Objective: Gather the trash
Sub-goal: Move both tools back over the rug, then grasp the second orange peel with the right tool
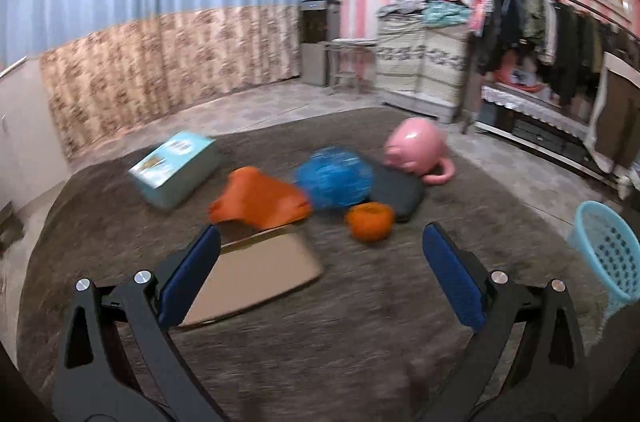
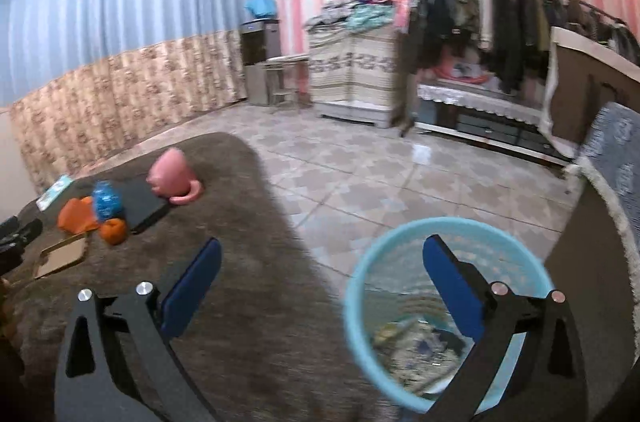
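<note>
Two claws: left gripper [image 1: 322, 244] and right gripper [image 2: 322, 254], both spread wide, nothing between.
Trash: orange bag [image 1: 260, 198], blue bag [image 1: 334, 178], cardboard [image 1: 256, 272], frame centre.
Basket [image 2: 360, 286]: lower right, holding scraps.

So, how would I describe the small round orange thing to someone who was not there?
Find the brown carpet and the pile of things on it. At the near edge of the pile, in front of the blue ball, lies the orange fruit. It is round, while the orange bag beside it is flat and crumpled.
</note>
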`<state>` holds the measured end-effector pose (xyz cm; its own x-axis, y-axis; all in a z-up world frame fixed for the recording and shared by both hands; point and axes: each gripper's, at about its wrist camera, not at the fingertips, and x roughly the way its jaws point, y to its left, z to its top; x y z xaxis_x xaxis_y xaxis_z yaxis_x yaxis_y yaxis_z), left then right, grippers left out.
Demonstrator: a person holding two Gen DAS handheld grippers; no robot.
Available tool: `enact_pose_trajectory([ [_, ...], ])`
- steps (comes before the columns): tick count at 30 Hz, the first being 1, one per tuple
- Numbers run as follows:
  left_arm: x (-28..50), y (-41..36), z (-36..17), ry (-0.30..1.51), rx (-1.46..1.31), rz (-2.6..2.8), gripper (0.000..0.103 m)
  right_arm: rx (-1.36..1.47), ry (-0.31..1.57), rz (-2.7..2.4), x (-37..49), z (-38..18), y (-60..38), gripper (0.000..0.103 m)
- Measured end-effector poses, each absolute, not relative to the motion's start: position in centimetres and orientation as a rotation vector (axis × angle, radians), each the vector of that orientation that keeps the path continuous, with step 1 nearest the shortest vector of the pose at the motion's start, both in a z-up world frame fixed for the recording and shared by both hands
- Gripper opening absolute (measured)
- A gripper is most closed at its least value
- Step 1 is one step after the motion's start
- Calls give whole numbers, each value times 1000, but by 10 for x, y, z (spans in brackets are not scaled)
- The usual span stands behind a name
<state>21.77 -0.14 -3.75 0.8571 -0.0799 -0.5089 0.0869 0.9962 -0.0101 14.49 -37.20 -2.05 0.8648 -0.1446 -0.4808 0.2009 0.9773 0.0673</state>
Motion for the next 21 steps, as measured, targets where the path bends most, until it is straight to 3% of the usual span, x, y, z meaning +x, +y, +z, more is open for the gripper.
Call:
enact_pose_trajectory([
  [9,231,64,-62,564,34,70,98,79,481,-6,189,-3,-307,98],
  [21,241,118,-82,571,7,196,98,45,619,109,271,-52,-225,98],
])
